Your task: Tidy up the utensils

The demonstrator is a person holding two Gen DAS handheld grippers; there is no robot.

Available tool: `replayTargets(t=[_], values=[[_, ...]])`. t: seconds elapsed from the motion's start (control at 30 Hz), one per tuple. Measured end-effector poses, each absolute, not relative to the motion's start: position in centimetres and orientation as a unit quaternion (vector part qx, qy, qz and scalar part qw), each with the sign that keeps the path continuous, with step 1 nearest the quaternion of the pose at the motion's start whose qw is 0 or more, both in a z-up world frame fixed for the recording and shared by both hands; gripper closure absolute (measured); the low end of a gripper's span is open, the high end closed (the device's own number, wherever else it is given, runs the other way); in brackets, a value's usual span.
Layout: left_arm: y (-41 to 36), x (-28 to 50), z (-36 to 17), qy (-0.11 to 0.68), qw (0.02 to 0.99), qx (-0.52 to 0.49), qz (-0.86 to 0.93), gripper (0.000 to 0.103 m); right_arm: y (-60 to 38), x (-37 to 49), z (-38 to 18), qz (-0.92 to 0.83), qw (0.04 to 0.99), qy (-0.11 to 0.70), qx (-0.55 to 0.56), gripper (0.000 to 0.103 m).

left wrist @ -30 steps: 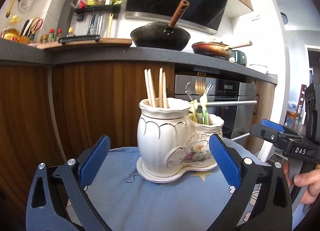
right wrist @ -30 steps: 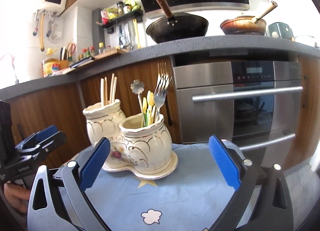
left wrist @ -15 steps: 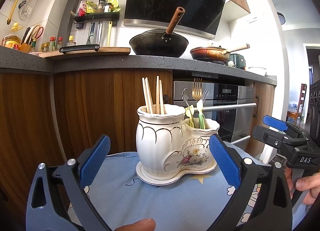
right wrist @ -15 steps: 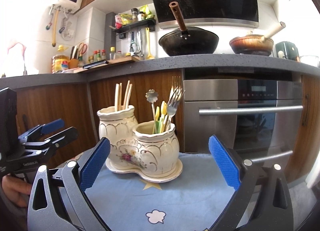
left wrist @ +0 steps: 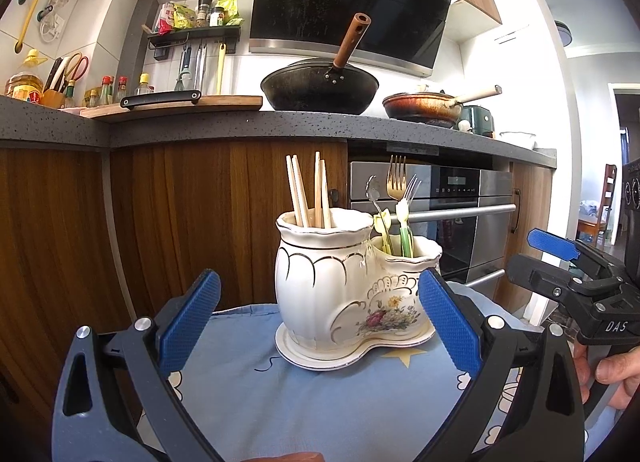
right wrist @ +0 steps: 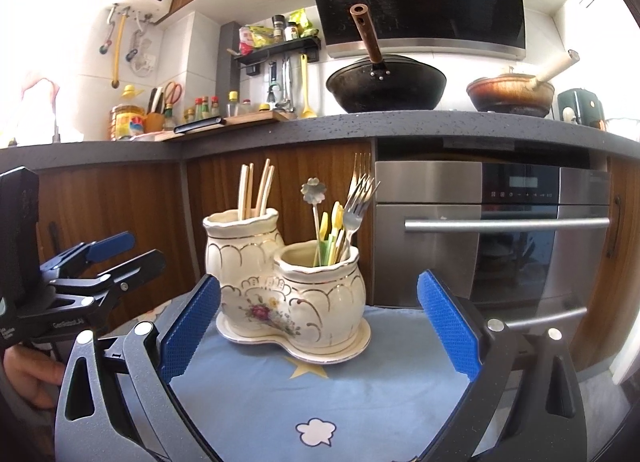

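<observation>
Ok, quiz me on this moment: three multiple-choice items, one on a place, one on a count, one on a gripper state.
1. Where do the chopsticks stand?
A. taller pot of the ceramic holder
B. shorter pot
C. on the blue cloth

2. How many chopsticks show?
A. two
B. four
C. six

3. The left gripper is:
A. shut on a fork
B. shut, holding nothing
C. open

Key: 1 A, they rise from the taller pot; 2 B, four tips stand above the rim; 3 C, its blue pads stand wide apart, nothing between them.

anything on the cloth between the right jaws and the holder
No: bare blue cloth with a printed star, in the right wrist view, up to the holder.
</observation>
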State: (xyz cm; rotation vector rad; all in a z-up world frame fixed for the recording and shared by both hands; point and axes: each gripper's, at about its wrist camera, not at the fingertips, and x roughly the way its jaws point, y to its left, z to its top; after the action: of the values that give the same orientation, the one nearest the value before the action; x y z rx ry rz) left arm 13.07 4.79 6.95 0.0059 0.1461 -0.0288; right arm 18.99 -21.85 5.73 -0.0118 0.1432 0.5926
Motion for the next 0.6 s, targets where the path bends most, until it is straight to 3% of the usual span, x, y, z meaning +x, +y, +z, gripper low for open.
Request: replayTargets(t=[0.6], values=[[4.74, 13.02, 6.93, 0.075, 0.997, 0.004, -0.015, 0.005, -21.66, 18.95, 5.67, 0.295, 0.953, 0.071, -0.009, 0.005]])
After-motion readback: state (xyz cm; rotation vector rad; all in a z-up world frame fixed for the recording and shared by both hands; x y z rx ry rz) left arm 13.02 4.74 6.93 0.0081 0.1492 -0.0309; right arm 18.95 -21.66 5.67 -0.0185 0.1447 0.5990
